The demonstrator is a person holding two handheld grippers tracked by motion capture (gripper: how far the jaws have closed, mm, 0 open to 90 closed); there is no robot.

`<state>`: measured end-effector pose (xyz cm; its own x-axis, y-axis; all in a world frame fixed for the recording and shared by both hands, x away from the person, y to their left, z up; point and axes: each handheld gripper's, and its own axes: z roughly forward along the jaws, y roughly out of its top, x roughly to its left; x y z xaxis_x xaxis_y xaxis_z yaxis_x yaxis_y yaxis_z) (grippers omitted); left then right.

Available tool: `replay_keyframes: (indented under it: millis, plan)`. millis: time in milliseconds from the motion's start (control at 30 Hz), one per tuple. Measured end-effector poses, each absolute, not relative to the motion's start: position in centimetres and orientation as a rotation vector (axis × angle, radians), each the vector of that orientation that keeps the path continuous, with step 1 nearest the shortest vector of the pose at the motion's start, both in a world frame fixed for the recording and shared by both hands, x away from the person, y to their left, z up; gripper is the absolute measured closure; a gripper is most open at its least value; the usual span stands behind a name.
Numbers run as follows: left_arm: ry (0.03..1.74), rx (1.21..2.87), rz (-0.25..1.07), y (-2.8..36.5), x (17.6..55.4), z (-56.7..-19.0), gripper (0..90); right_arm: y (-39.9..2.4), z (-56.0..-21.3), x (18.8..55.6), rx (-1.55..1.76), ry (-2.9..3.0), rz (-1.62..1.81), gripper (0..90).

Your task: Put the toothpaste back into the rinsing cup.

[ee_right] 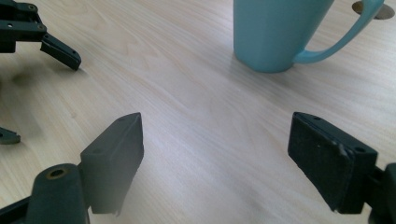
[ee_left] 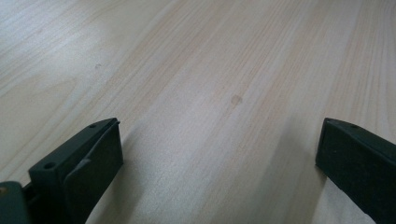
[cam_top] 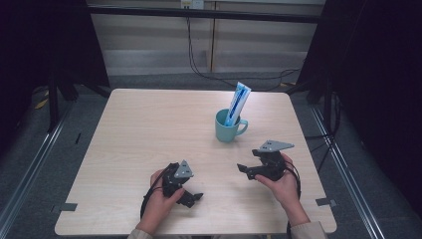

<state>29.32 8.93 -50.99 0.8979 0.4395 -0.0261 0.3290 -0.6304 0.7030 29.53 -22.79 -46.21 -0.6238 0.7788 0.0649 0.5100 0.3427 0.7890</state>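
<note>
Teal mug (cam_top: pixel 226 127) holds one toothpaste tube (cam_top: pixel 237 103) (leaning right) — both grippers apart.

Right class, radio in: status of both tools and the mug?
Left tool open, empty. Right tool open, empty. Teal mug upright, toothpaste tube standing inside. Nothing between.

High view: looked down and forward over the whole tabletop (cam_top: pixel 149 129). Left gripper view: skimmed close above bare wood. Right gripper view: low, near; shared the teal mug (ee_right: pixel 275 32), upper right, with the high view.
</note>
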Motion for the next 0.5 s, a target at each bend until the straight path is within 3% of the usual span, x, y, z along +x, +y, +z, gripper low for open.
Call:
replay_keyframes:
  millis: [500]
  plan:
    - [0.548, 2.305, 0.189, 8.9, 29.3, -51.0, 0.1, -23.2, -48.2, 28.7, 1.149, 2.303, 1.153, 18.2]
